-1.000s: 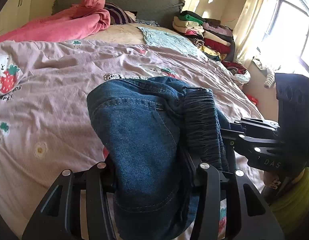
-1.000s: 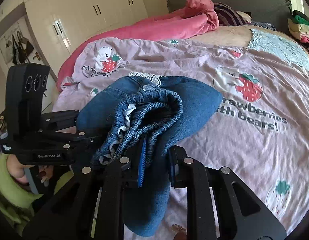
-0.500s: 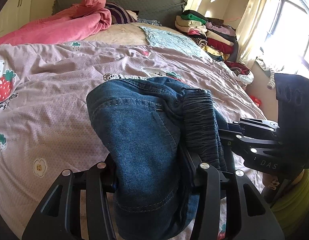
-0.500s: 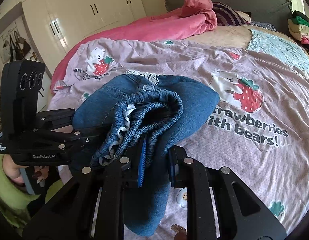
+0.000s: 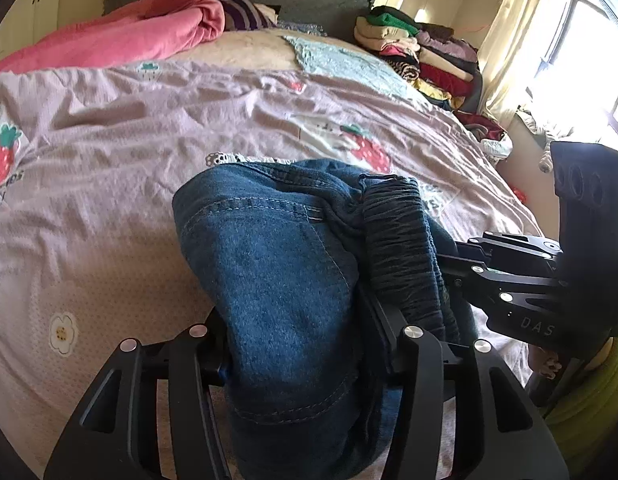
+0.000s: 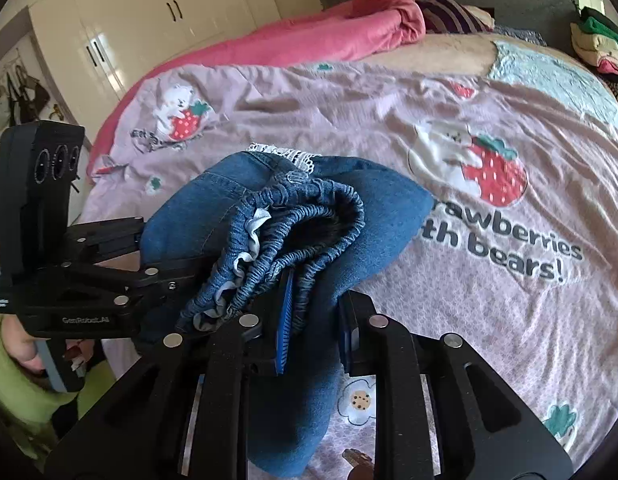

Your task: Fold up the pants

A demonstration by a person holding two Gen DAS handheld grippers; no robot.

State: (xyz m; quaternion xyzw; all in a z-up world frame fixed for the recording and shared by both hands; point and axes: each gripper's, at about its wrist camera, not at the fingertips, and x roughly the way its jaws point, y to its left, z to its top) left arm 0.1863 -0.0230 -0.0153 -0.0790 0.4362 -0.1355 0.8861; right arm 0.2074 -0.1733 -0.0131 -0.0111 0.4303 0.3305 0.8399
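The jeans [image 5: 277, 280] hang bunched between two grippers above the bed, over a lilac quilt [image 5: 109, 184]. The left gripper [image 5: 305, 344] has a thick fold of denim between its jaws, which are opening at this moment; the cloth fills the gap and the pads touch it on both sides. The right gripper [image 6: 313, 332] is clamped on a thinner fold just under the elastic waistband [image 6: 293, 236], blue pads pressing the denim from either side. White lace trim [image 6: 285, 154] shows at the far edge of the jeans.

On the quilt, beside a bear and strawberry print [image 6: 469, 164], the writing reads "...rawberries ...th bears!", its start hidden by the jeans. In the right wrist view the left gripper's body bears "GenRobot.AI"; in the left wrist view the right gripper's body shows "DAS", the rest unreadable.

A pink blanket [image 5: 121, 36] lies at the head of the bed, and a stack of folded clothes [image 5: 421, 52] sits near the curtain [image 5: 509, 44]. White wardrobes [image 6: 149, 24] stand beyond the bed. A green sleeve [image 6: 13, 396] shows behind the left gripper.
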